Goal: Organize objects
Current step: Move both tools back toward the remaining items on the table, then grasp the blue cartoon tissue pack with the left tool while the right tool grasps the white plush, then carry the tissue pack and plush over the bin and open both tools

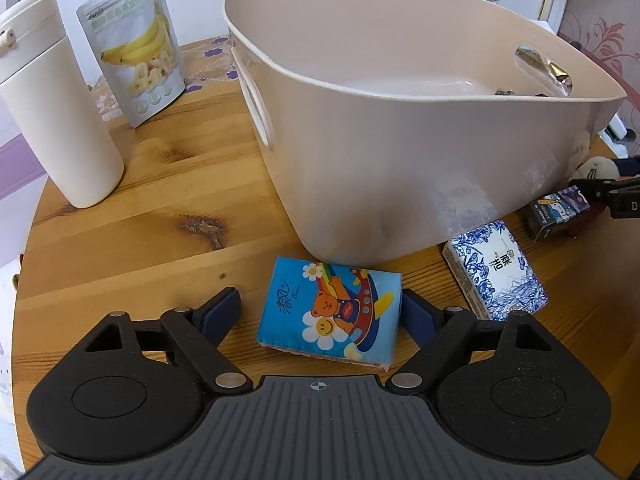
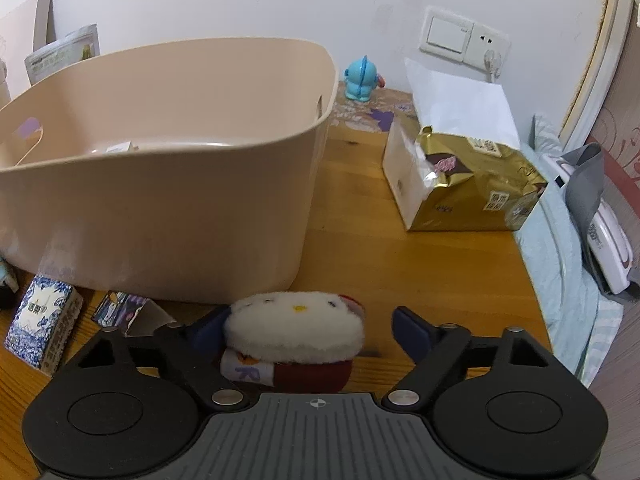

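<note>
The blue tissue pack (image 1: 330, 312) and plush toy (image 2: 294, 326), lying on the worktop (image 1: 140, 232) before the basket (image 1: 400, 168), are straddled by unclenched left claw (image 1: 320, 312) and right claw (image 2: 302, 330), so each is best centred before being clenched.

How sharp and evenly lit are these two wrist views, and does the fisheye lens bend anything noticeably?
Left wrist view: sharp and evenly lit, faint sheen on the beige bin, whose rim bows strongly. Right wrist view: dimmer, with the bin and plush toy slightly soft, dark corners, and the wall socket tilted by distortion.
</note>
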A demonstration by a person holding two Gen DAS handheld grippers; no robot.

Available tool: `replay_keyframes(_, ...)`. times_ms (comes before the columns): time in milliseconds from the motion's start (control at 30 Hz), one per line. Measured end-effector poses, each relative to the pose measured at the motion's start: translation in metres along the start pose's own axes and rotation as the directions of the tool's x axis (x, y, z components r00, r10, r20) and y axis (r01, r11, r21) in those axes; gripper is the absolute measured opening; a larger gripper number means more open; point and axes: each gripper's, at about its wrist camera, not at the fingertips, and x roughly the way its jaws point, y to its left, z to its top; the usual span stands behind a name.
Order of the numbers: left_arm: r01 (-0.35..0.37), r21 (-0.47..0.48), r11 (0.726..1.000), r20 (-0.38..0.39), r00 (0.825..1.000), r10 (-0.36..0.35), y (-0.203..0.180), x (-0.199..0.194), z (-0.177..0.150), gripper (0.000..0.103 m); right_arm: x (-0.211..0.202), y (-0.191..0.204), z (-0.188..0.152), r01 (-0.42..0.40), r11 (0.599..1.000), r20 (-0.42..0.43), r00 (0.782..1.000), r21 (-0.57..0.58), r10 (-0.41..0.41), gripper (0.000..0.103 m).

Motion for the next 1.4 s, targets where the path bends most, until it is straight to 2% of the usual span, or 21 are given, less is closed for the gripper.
replay_keyframes(33,0.002,0.003,1.0,0.002,1.0,-0.002,0.0,-0.001,0.001,0.078,0.0,0.0,-0.001,-0.005,1.0,0.001,1.0,0.0,0.005,0.08)
replay_keyframes(100,0.006,0.007,1.0,0.003,1.0,-0.006,-0.001,-0.003,0.001,0.07,0.0,0.002,-0.001,-0.015,1.0,-0.003,1.0,-0.004,0.015,0.067)
replay_keyframes(167,0.006,0.015,1.0,0.0,1.0,-0.006,-0.002,-0.004,0.001,0.067,0.0,0.003,-0.003,-0.018,1.0,0.0,1.0,-0.011,0.018,0.063)
replay_keyframes(500,0.006,-0.005,1.0,0.009,1.0,-0.006,-0.004,-0.014,-0.005,0.065,-0.014,0.003,-0.014,-0.018,1.0,0.008,1.0,-0.013,0.018,0.061)
replay_keyframes(867,0.0,-0.013,1.0,0.09,0.996,0.001,-0.014,-0.052,-0.01,0.065,-0.049,-0.001,-0.017,-0.002,1.0,0.082,0.997,-0.012,0.003,0.06)
replay_keyframes(1200,0.005,0.041,0.999,0.205,0.979,-0.014,-0.035,-0.099,-0.005,0.065,-0.093,-0.003,-0.013,-0.004,1.0,0.194,0.981,0.001,0.004,0.06)
replay_keyframes(1400,0.003,0.056,0.998,0.272,0.962,-0.018,-0.044,-0.121,0.005,0.065,-0.116,-0.004,-0.006,-0.002,1.0,0.261,0.965,0.011,-0.001,0.06)
